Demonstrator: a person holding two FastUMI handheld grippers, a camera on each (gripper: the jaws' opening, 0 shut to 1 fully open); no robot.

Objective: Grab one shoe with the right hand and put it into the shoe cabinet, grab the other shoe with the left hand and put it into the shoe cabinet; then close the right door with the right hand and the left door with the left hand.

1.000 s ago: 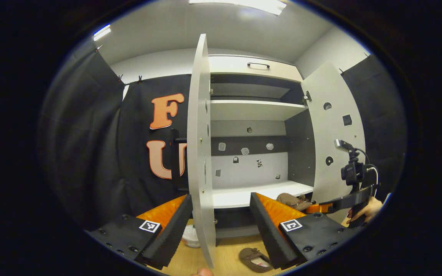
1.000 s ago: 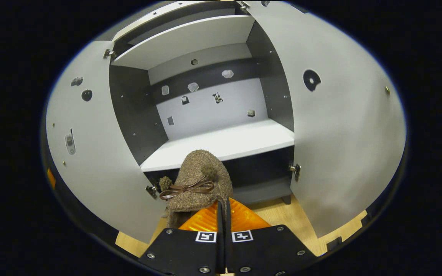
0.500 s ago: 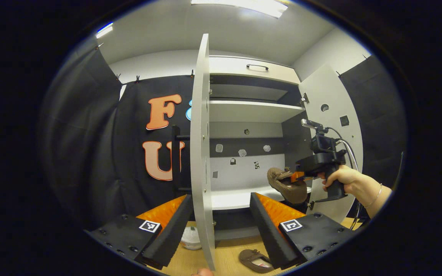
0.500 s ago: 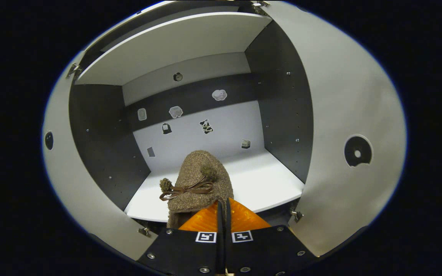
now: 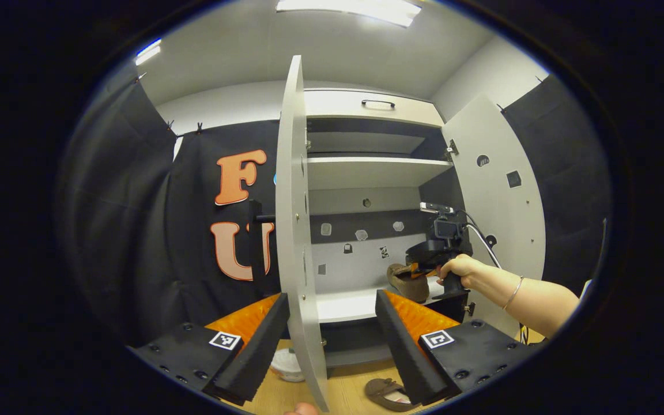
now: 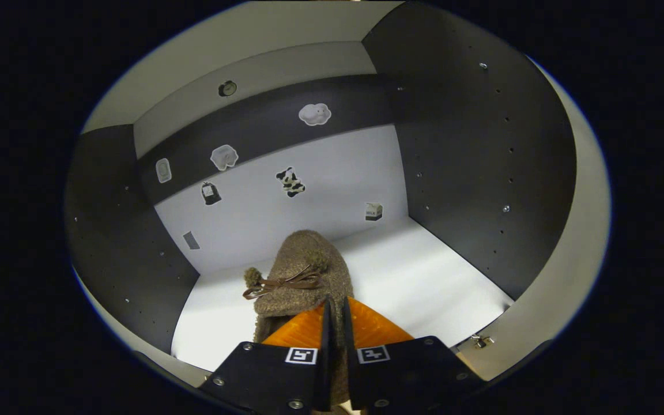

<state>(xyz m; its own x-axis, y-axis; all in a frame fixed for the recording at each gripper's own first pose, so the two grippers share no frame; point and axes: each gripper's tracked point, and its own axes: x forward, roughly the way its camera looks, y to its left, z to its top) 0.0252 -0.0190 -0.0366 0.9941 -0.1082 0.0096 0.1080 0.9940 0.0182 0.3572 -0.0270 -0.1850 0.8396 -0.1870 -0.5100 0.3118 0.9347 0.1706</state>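
The shoe cabinet (image 5: pixel 366 173) stands with both doors open. Left to right in the left gripper view: the left tool (image 5: pixel 332 323) is spread wide around the left door's (image 5: pixel 293 230) thin edge. One brown shoe (image 5: pixel 387 393) lies on the floor. The right tool (image 6: pixel 335 323) pinches the other shoe (image 6: pixel 303 276) over the white shelf (image 6: pixel 424 276), with open room beside it.

**Count of things**

Two shoes: one (image 6: pixel 300 276) in the cabinet (image 5: pixel 375 172), one (image 5: pixel 384 392) on the floor. Two doors, left (image 5: pixel 294 230) and right (image 5: pixel 505 213). Two grippers, left (image 5: pixel 332 340) and right (image 6: pixel 335 334). Seven stickers (back wall). One drawer handle (image 5: pixel 378 104).
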